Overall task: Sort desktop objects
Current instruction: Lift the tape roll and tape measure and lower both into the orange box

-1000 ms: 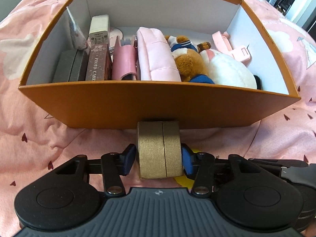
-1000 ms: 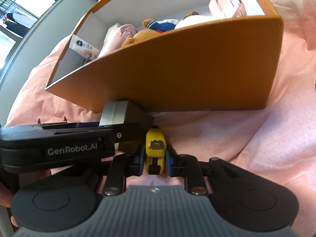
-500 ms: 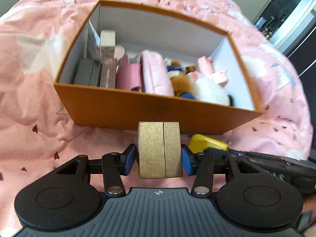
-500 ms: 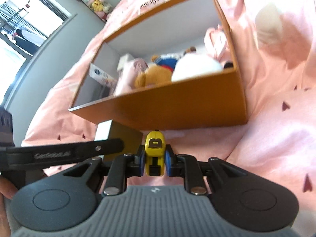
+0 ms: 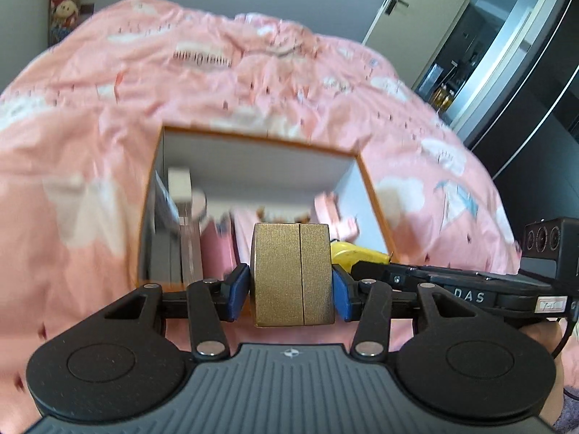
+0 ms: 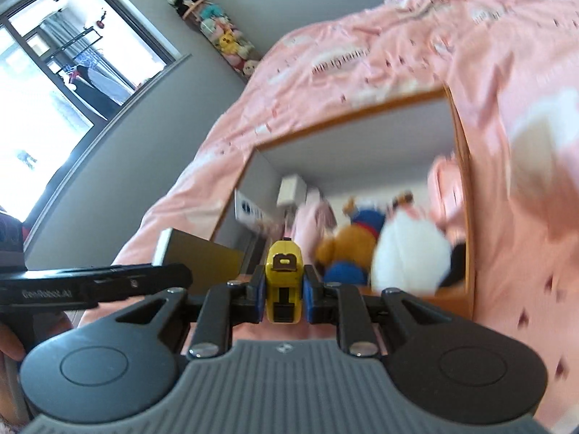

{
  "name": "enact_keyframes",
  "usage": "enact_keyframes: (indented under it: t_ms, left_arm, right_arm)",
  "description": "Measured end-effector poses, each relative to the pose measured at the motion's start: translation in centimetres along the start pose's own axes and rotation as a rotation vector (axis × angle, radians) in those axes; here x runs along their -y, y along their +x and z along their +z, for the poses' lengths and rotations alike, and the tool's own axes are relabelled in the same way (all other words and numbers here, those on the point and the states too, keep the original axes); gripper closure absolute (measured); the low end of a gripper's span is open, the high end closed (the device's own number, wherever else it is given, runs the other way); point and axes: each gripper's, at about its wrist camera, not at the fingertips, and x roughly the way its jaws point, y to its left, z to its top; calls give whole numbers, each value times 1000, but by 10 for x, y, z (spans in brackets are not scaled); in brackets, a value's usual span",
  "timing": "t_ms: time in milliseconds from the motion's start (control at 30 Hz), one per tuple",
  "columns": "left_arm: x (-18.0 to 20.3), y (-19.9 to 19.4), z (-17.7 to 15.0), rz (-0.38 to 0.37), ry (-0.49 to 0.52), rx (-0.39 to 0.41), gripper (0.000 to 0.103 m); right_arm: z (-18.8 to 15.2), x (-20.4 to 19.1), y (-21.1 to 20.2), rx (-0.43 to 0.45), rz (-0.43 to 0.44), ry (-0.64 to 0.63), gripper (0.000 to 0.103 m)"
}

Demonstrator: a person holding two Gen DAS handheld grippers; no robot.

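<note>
My left gripper (image 5: 291, 285) is shut on a gold box (image 5: 292, 275) and holds it in the air above the near edge of the orange storage box (image 5: 374, 195). My right gripper (image 6: 283, 289) is shut on a small yellow tape measure (image 6: 283, 282), also raised over the near side of the orange box (image 6: 461, 166). The yellow tape measure (image 5: 358, 253) shows just right of the gold box in the left view. The gold box (image 6: 202, 253) shows left of the tape measure in the right view. Both views are blurred.
The orange box sits on a pink bedspread (image 5: 90, 115) and holds a teddy bear (image 6: 347, 242), a white plush (image 6: 409, 253), a pink pouch (image 5: 246, 228) and small boxes (image 5: 180, 184). A window (image 6: 47, 72) is at left, a doorway (image 5: 506, 36) at right.
Both grippers have risen with their objects and now look down into the orange box from higher up; the box appears smaller and farther below.
</note>
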Motion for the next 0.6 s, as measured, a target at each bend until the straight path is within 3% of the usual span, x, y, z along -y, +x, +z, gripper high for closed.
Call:
enact_keyframes:
  t_ms: [133, 267, 400, 600]
  left_arm:
    - [-1, 1, 31, 7, 32, 55, 48]
    - [-7, 22, 65, 18, 47, 60, 48]
    - [-19, 61, 86, 51, 51, 16, 48]
    - [-40, 129, 93, 101, 43, -74, 48]
  right_arm:
    - [27, -2, 5, 20, 11, -18, 82]
    - [53, 0, 20, 22, 17, -13, 82]
    - [77, 8, 45, 4, 5, 12, 82]
    - [97, 28, 90, -49, -60, 30, 82]
